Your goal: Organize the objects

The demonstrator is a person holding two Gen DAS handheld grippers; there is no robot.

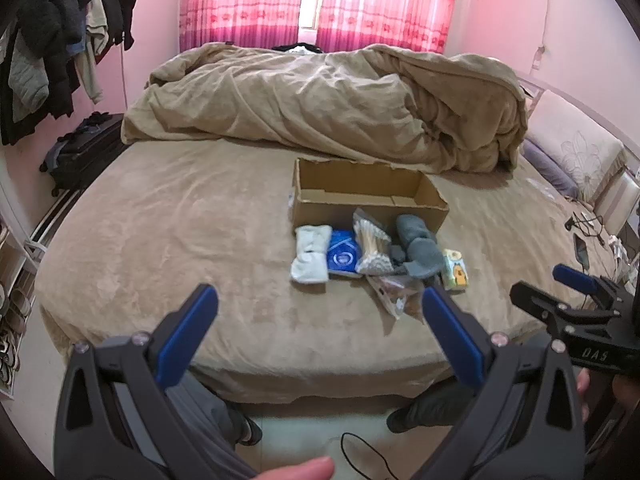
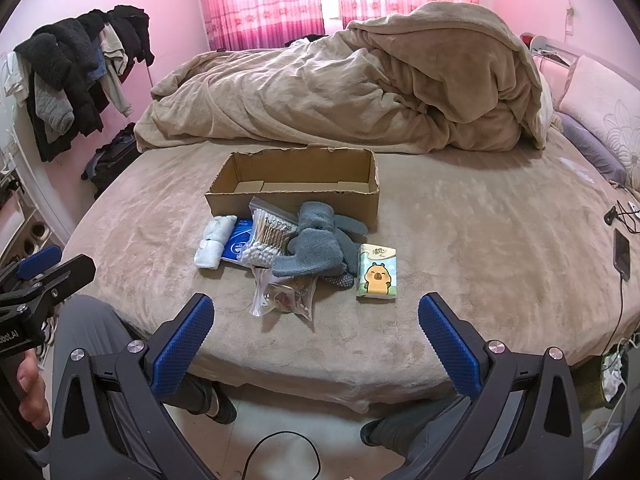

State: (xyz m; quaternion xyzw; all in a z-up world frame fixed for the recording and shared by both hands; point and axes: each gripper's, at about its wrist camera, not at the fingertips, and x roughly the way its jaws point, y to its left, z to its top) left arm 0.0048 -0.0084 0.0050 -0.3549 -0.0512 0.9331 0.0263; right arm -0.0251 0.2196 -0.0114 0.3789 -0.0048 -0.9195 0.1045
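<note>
One empty cardboard box, one tissue pack, one cotton-swab bag

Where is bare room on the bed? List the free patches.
Free: the wide stretch left of the box, and right of the tissue pack up to the phone. The box is empty too. Crowded: the pile before the box, from white cloth to grey socks.
</note>
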